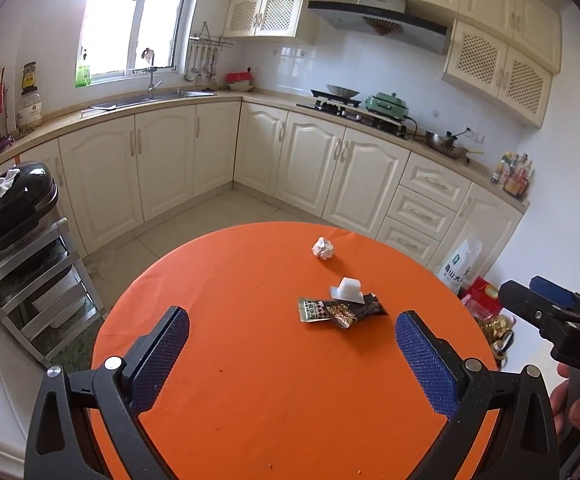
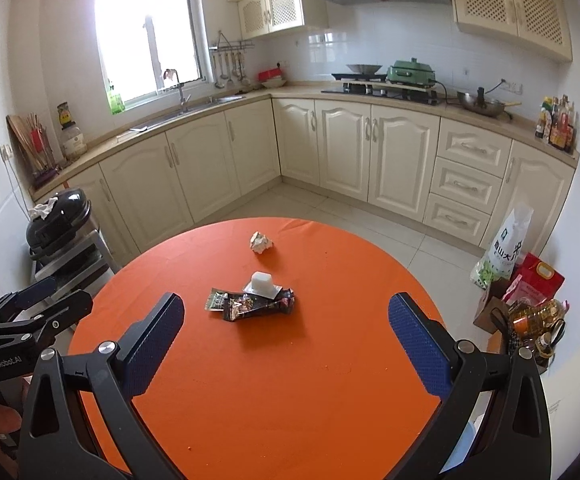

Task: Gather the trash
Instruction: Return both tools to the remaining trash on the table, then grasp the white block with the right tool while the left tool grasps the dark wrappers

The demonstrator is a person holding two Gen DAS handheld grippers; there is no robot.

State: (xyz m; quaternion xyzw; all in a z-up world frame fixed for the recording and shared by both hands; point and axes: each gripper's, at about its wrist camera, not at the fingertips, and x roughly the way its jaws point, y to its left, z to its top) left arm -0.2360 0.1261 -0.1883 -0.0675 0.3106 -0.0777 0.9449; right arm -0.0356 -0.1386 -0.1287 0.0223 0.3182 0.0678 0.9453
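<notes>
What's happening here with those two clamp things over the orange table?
A person holds a two-finger gripper in each hand above the round orange table to clear trash. Both the left gripper and the right gripper are open and hold nothing. On the table lie a crumpled paper ball, a small white plastic cup and dark snack wrappers; none of it is picked up yet.

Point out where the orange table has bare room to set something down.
The near half of the orange table, between the wrappers and both grippers, is bare. Both side margins are free too. It is crowded only mid-table, where the white cup sits on the wrappers; the crumpled paper lies beyond.
</notes>
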